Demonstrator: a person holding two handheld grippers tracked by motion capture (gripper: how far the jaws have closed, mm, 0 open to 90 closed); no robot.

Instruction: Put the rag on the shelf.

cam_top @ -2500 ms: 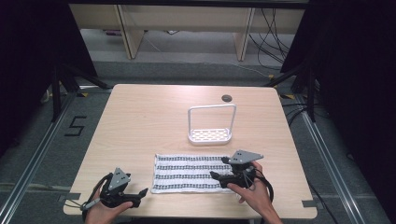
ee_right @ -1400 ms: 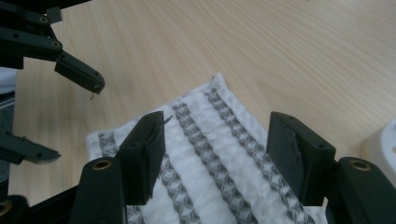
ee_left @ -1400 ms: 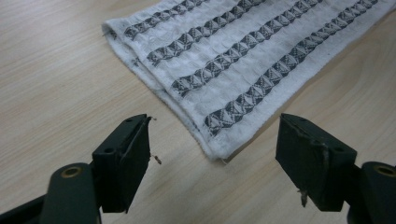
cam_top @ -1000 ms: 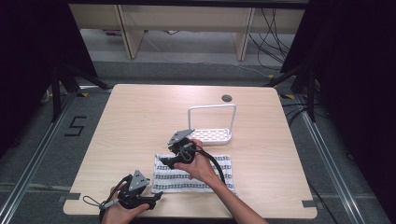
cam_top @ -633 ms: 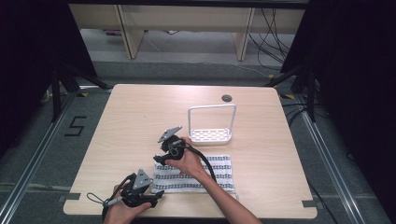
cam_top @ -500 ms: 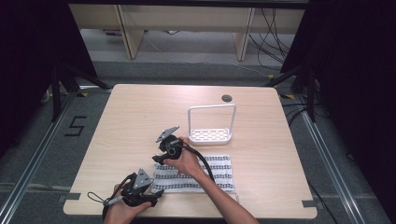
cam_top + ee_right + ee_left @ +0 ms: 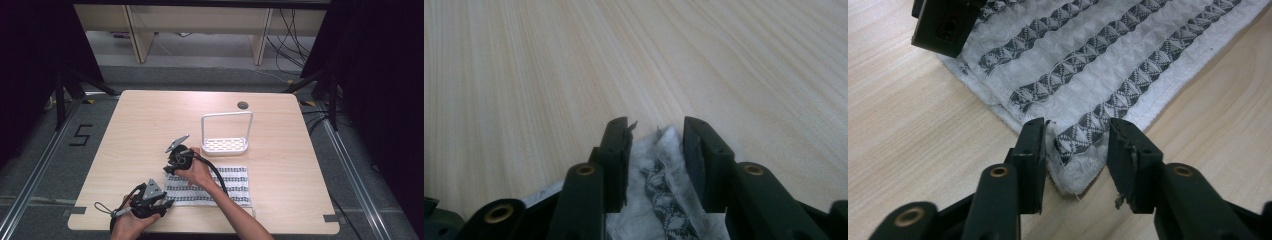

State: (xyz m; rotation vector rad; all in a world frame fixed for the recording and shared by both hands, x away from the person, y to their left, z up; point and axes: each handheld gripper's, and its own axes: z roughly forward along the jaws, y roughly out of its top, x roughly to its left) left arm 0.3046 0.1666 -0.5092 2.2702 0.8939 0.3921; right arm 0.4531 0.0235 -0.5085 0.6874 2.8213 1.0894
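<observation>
A white towel [image 7: 220, 185] with dark patterned stripes lies flat near the table's front edge. My left gripper [image 7: 167, 204] is at its near left corner. In the left gripper view, that gripper [image 7: 1075, 135] is open, with the towel [image 7: 1108, 55] corner lying between the two jaws. My right gripper [image 7: 172, 167] is at the far left corner. In the right gripper view, that gripper [image 7: 656, 130] also stands open, and the towel [image 7: 659, 200] corner is bunched between its jaws. A jaw of the right gripper [image 7: 943, 25] shows at the top left of the left gripper view.
A white rack [image 7: 226, 145] with a tall loop handle stands just behind the towel, right of the right gripper. A round cable hole [image 7: 243, 105] sits near the far edge of the wooden table [image 7: 140, 120]. Dark floor surrounds the table.
My right gripper crossed from the towel's right side to its far left corner and came down on it. My left gripper moved right to the near left corner.
</observation>
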